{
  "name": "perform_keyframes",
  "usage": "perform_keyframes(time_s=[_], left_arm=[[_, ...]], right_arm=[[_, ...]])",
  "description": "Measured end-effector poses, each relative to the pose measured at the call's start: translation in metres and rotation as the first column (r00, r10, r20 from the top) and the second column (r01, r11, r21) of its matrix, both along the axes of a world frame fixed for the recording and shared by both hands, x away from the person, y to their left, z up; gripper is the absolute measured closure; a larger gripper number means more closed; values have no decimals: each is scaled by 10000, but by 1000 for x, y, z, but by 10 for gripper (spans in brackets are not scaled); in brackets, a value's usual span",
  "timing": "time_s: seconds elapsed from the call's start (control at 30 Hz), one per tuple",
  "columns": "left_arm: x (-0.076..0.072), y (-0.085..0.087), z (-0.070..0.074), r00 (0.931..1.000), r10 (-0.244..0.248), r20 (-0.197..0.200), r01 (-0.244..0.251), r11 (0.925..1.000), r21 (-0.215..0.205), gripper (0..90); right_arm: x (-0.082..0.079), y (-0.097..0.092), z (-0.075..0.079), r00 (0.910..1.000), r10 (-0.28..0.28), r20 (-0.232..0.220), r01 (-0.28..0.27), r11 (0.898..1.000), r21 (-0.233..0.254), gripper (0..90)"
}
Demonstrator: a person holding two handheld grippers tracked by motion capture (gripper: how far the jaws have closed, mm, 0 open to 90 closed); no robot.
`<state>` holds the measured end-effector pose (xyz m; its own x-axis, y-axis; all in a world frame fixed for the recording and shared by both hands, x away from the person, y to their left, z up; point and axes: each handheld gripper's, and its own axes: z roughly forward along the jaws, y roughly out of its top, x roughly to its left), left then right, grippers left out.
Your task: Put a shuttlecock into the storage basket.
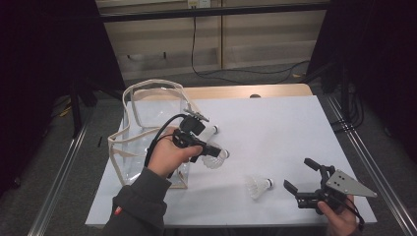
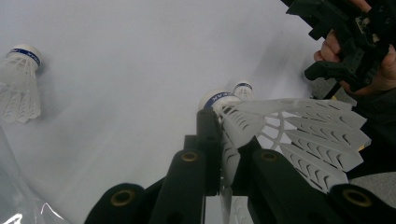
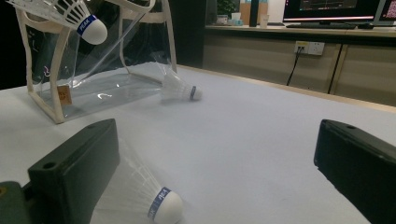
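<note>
- Standing at the left edge of the table (image 1: 275, 113), a clear bag (image 1: 142, 132) with cream trim gaped open at the top, apparently set there to receive the shuttlecocks.
- Just right of the bag, the left tool (image 1: 204, 152) had its jaws nearly together, pinching the skirt of a white shuttlecock (image 1: 215, 158); in the left gripper view the feathers (image 2: 308, 135) fanned out to one side and the cork pointed away from the hand. I judged the grip on the skirt rather than the cork was chosen because the thin plastic flattens easily between narrow jaws.
- This held shuttlecock hung above the table beside the bag's near corner, probably on its way to the opening.
- A second shuttlecock (image 1: 209, 131) lay on the table behind the left tool, near the bag's right side.
- Farther right, a third shuttlecock (image 1: 259, 186) lay on its side near the front edge, cork toward the right tool.
- At the far right, the right tool (image 1: 301, 178) stood wide with nothing between its jaws, low over the table and aimed at that third shuttlecock, seemingly ready to close on it.
</note>
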<state>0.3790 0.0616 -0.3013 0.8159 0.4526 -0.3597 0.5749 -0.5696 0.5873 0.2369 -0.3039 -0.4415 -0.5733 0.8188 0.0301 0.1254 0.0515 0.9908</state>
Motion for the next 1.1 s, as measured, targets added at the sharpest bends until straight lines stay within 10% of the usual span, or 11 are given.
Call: perform_keyframes(time_s=[1.1], left_arm=[[14, 2, 28, 9999, 141, -100, -140, 9998, 111, 869]], right_arm=[[-1, -1, 0, 10000, 19, 58, -18, 10000, -49, 3]])
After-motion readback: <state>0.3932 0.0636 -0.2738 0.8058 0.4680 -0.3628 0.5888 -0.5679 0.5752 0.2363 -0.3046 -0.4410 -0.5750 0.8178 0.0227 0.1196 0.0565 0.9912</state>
